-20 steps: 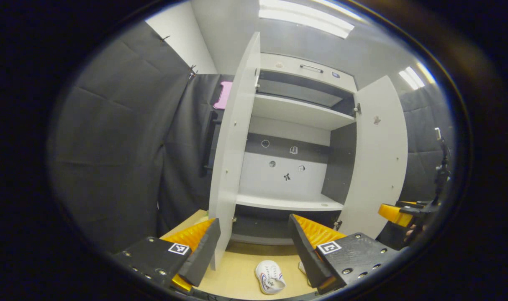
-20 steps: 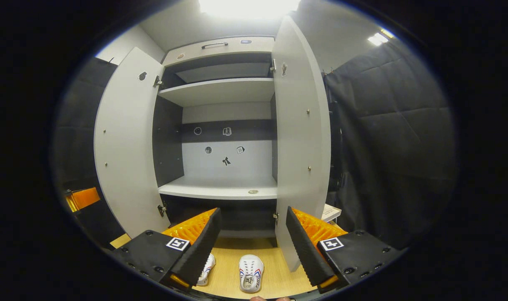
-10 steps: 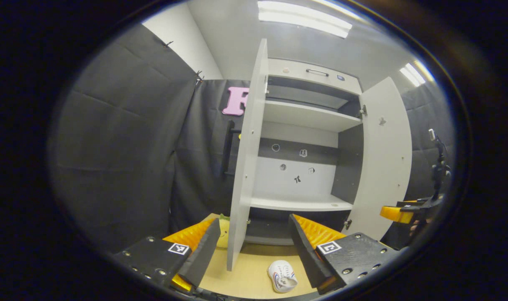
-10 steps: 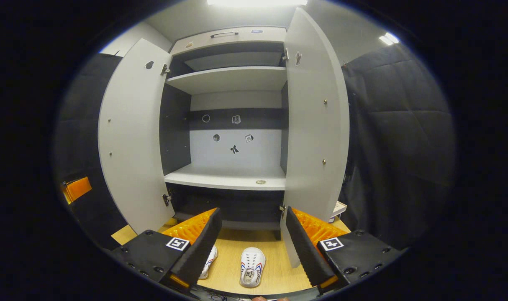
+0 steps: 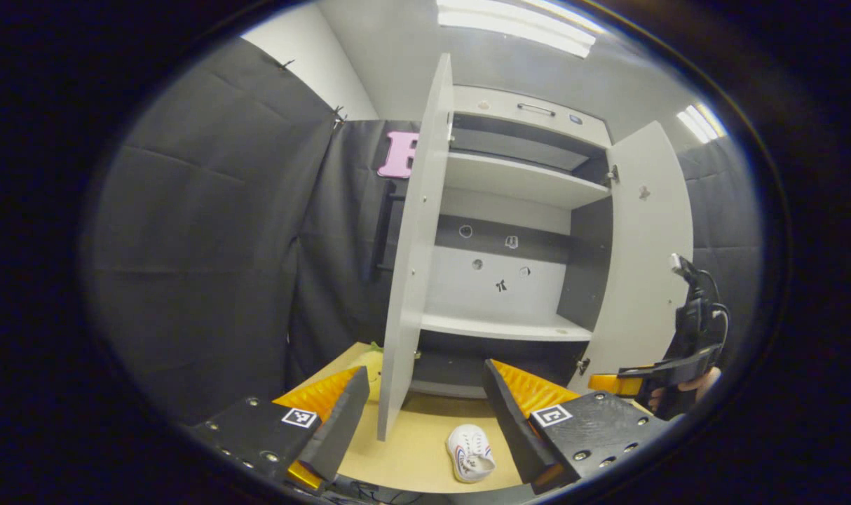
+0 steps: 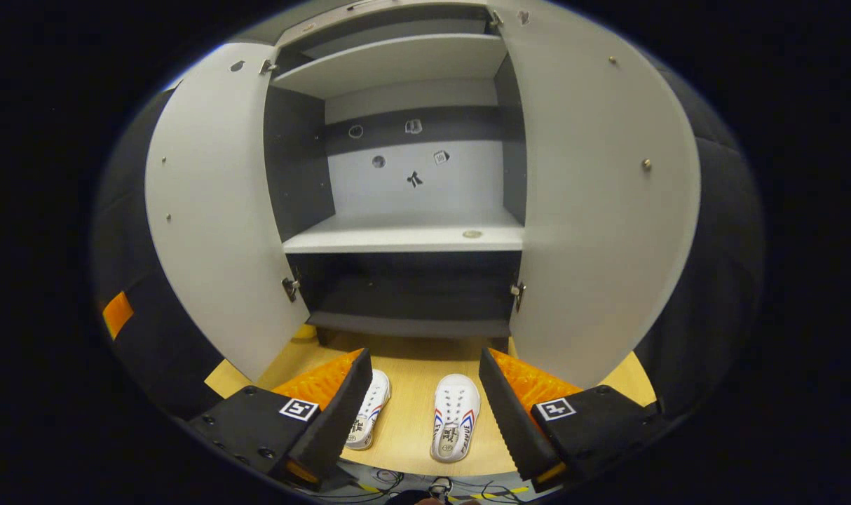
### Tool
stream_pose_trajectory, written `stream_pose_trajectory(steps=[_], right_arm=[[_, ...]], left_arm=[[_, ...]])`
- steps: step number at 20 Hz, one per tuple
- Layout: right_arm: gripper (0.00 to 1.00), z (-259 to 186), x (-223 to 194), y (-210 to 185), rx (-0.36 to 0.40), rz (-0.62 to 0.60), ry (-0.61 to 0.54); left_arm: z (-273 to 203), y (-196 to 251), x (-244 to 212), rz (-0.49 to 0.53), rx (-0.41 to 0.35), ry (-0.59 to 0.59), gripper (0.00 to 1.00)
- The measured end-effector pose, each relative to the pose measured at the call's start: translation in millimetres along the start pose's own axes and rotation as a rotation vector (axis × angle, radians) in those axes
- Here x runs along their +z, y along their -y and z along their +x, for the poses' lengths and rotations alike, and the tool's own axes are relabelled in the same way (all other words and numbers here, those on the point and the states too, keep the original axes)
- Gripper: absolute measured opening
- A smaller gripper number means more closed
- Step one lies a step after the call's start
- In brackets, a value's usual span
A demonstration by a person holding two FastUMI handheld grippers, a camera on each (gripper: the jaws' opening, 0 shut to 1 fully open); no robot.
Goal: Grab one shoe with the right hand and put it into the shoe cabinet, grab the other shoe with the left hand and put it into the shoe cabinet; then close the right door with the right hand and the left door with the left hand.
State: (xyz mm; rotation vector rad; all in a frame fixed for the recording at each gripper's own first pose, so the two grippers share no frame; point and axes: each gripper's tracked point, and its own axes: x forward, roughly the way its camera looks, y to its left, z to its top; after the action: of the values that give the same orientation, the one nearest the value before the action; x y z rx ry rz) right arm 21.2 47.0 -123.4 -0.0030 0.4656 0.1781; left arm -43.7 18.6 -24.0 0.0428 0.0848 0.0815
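Right gripper view: the right gripper (image 6: 420, 414) is spread wide and holds nothing; between its two fingers, at the bottom centre of the frame, lies the right shoe (image 6: 455, 426), apart from both fingers, its long axis running up the frame toward the cabinet (image 6: 408, 238). The left shoe (image 6: 369, 409) lies just beside it to the left, roughly parallel, partly behind the left finger. Both rest on the wooden floor (image 6: 415, 379) before the cabinet, whose left door (image 6: 212, 203) and right door (image 6: 597, 203) stand open. Left gripper view: the left gripper (image 5: 425, 421) is likewise wide open and empty, with one shoe (image 5: 470, 452) at the bottom centre, just beside its right finger; the right gripper (image 5: 611, 383) and the hand (image 5: 692, 384) holding it appear at the lower right edge. By this layout the right gripper is the nearer to a shoe and judged to be lining up over it. Compared with a second ago, the right gripper view has tipped downward: the shoes sit higher and larger in frame and the ceiling light has left it, while the left gripper view has shifted only slightly.
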Motion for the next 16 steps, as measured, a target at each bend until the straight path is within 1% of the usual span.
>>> stream_pose_trajectory(steps=[3,6,7,8,9,11,13,14,15,16], right_arm=[[0.97,38.8,-40.1,-7.8,0.047,-0.007,-0.103],[0.95,77.0,-89.2,-9.0,0.07,0.028,-0.238],[0.96,87.6,-107.2,-7.2,0.069,0.034,-0.283],[0.94,97.3,-121.4,-4.9,0.071,0.03,-0.319],[0.96,107.9,-134.5,-2.3,0.066,0.017,-0.341],[0.96,127.2,-157.1,4.2,0.056,-0.008,-0.381],[0.97,145.9,-174.6,7.1,0.057,-0.008,-0.416],[0.97,155.2,-181.5,10.9,0.047,-0.011,-0.43],[0.94,160.3,-190.7,16.1,0.027,-0.025,-0.454],[0.97,164.2,-200.3,21.8,0.008,-0.045,-0.482]], left_arm=[[7.9,2.7,-5.9,0.008,-0.026,-0.045,0.94],[14.8,7.3,-12.2,0.058,-0.028,-0.084,0.94],[18.8,9.1,-14.9,0.064,-0.029,-0.095,0.94],[21.3,10.2,-18.3,0.058,-0.024,-0.118,0.94],[25.9,11.0,-19.9,0.043,-0.016,-0.136,0.94],[33.0,22.5,-25.3,0.006,-0.004,-0.158,0.94],[38.6,34.9,-36.7,-0.013,0.0,-0.189,0.94],[39.8,40.8,-41.7,-0.009,-0.003,-0.204,0.94],[41.3,44.9,-46.3,0.003,-0.005,-0.221,0.94],[43.5,48.5,-49.2,0.014,-0.005,-0.239,0.94]])
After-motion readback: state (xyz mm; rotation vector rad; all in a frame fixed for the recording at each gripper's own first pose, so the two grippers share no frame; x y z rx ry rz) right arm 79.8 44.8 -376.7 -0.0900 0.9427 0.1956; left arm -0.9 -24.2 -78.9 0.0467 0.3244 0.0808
